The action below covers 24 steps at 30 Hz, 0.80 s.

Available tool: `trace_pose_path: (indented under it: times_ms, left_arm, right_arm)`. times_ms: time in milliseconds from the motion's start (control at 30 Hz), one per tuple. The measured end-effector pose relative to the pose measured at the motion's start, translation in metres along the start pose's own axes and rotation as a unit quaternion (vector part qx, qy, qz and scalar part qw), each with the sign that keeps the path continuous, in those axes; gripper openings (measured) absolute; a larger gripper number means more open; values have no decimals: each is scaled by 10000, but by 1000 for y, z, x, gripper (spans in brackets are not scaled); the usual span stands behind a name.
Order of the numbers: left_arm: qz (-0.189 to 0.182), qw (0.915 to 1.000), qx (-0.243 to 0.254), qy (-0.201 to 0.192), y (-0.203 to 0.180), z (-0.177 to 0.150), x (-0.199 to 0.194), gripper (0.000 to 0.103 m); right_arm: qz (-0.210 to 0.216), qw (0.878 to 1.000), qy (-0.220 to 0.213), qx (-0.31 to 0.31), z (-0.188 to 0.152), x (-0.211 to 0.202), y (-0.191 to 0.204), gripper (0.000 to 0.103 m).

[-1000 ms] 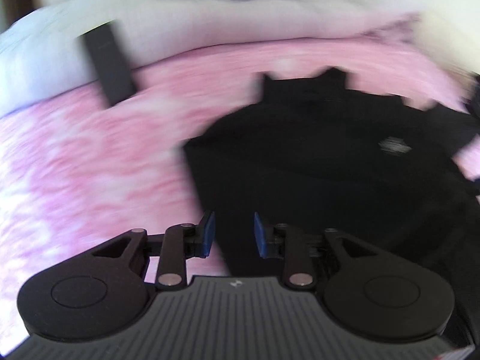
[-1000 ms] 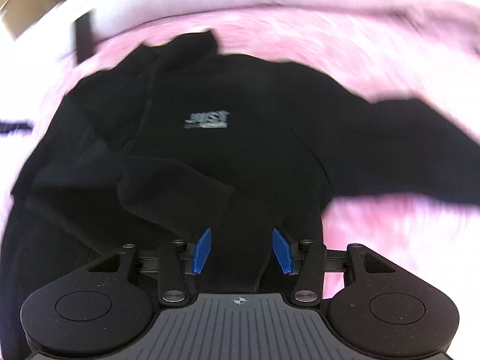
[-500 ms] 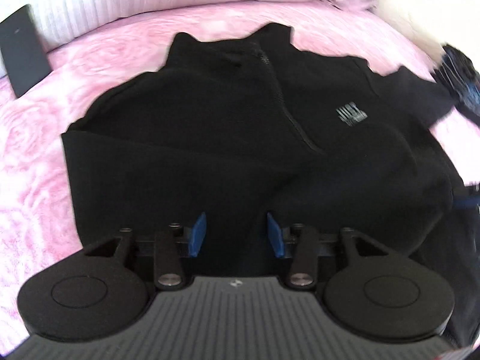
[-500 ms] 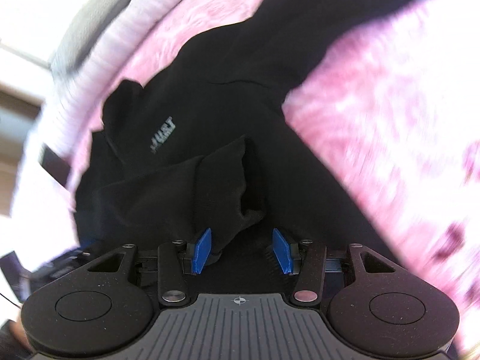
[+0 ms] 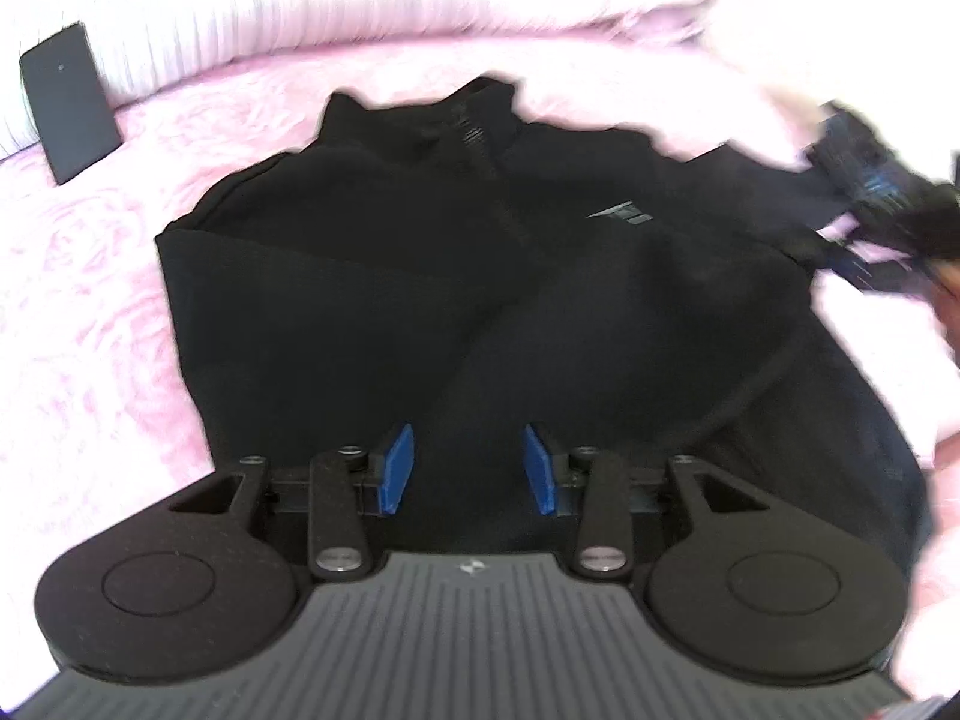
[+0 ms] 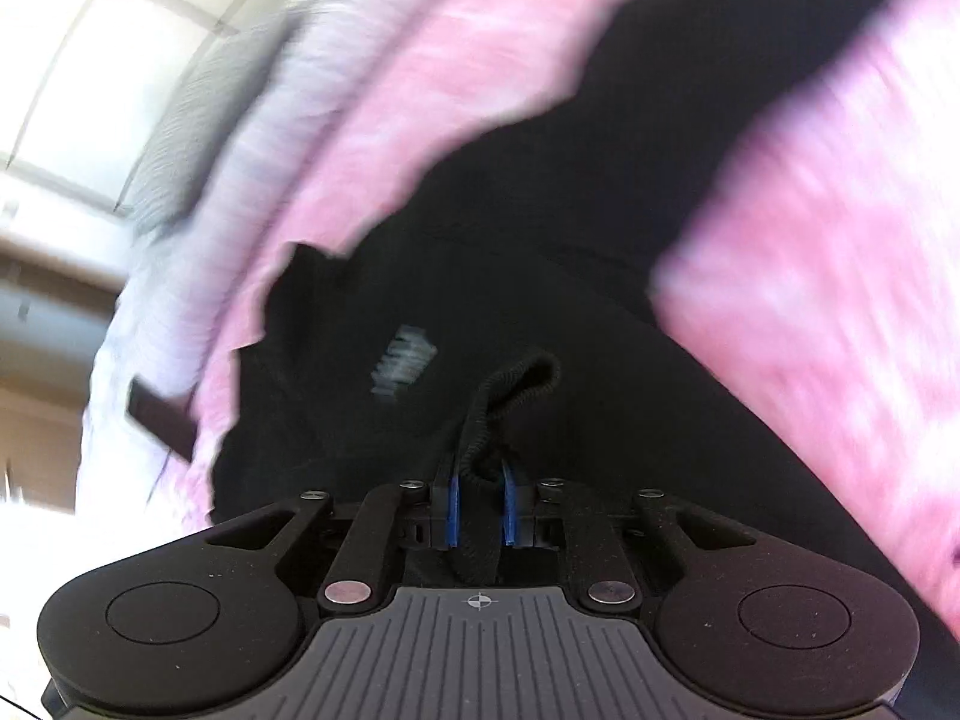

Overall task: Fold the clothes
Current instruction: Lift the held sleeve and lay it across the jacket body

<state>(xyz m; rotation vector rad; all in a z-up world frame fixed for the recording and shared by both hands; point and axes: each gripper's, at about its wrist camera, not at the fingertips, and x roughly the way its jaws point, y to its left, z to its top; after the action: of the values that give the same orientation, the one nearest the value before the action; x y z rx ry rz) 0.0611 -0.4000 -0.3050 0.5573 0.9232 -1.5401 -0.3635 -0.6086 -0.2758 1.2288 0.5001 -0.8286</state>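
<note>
Across the pink bedspread [image 5: 90, 312] I see the black pullover [image 5: 420, 276] spread front-up, collar toward the pale ribbed pillows [image 5: 300, 18] and a small grey logo [image 5: 621, 213] on its chest. My left gripper [image 5: 468, 468] hovers over the pullover's lower part with its blue pads [image 5: 399, 468] standing at a moderate gap; the jaws are closing, and nothing is pinched between them, only the dark cloth lying beneath. My right gripper [image 6: 480, 507] is tilted hard, so the bed runs diagonally in its view. Its jaws are narrow and closing, and a ribbed black edge of the pullover [image 6: 516, 384], a cuff or hem, I cannot tell which, loops up from between the pads, which press on it from both sides. From the left camera that right gripper [image 5: 870, 192] shows as a blur at the far right, at the pullover's sleeve side. A dark flat rectangle [image 5: 69, 102] leans near the pillows, well apart from the garment.
</note>
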Motion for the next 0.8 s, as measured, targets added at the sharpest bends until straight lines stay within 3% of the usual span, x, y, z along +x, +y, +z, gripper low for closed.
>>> trace_pose_path:
  times_ms: [167, 267, 333, 433, 467, 567, 600, 700, 800]
  left_arm:
    - [-285, 9989, 337, -142, -38, -36, -28, 35]
    - [58, 9988, 413, -245, -54, -46, -24, 35]
    - [384, 9978, 419, -343, -62, -49, -19, 35]
    - [959, 9933, 232, -605, -61, -47, -15, 36]
    - [1166, 9906, 141, -702, -58, -45, -14, 36]
    - [1759, 9811, -222, -772, -38, -47, -7, 36]
    - [1931, 9775, -353, -770, -30, -49, -5, 36]
    - [2354, 9671, -686, -678, -5, -59, 4, 36]
    - [2370, 9658, -843, -628, 14, -64, 9, 38]
  right_arm:
    - [1096, 9910, -122, -758, 9, -8, 119, 13]
    - [1996, 9718, 95, -1250, -2, -4, 203, 13]
    - [2841, 9458, 379, -1530, -12, -4, 260, 13]
    - [4121, 8869, 755, -1946, -24, -10, 339, 13]
    - [4276, 8762, 730, -2101, -25, -15, 346, 13]
    - [4186, 8711, 483, -2521, -22, -19, 341, 13]
    - [4014, 8788, 443, -2543, -21, -15, 330, 13]
    - [3098, 9179, 366, -2452, -19, 16, 262, 13]
    - [2114, 9512, 424, -2209, -20, 53, 185, 13]
